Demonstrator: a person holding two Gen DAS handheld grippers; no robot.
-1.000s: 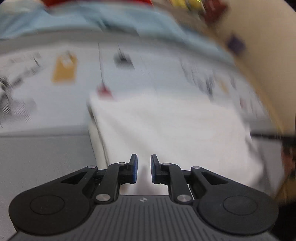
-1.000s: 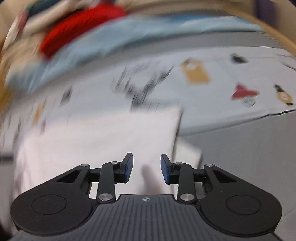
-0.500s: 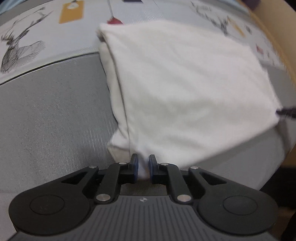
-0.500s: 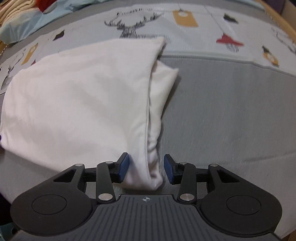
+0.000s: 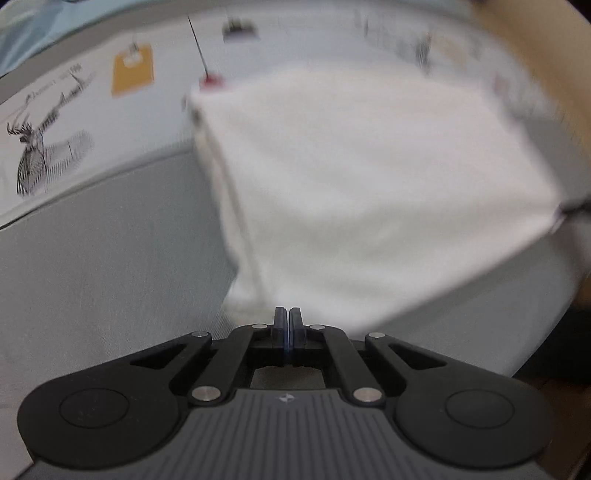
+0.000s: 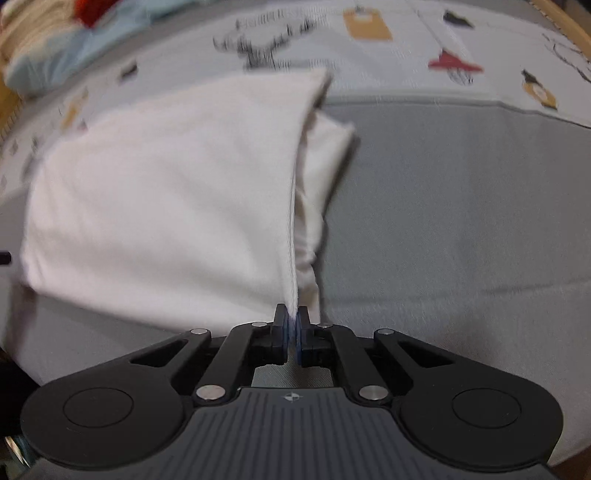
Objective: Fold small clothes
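Both grippers, left (image 5: 287, 319) and right (image 6: 292, 317), point steeply down, pinching the white garment (image 6: 166, 192).

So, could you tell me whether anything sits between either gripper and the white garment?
Nothing visible does. The right gripper is shut on an edge of the white garment, and the left gripper is shut at its near corner; whether cloth sits in that one is unclear.

One white folded garment (image 6: 166, 192) lies on one grey bedcover (image 6: 461, 206) with a printed band holding one line-drawn deer (image 6: 258, 48), one orange tag (image 6: 365, 24) and one red shape (image 6: 452, 62). Two black grippers appear, the left gripper (image 5: 287, 325) and the right gripper (image 6: 292, 325), one per view. One blurred heap of pale blue, red and cream cloth (image 6: 55, 44) fills the far corner.
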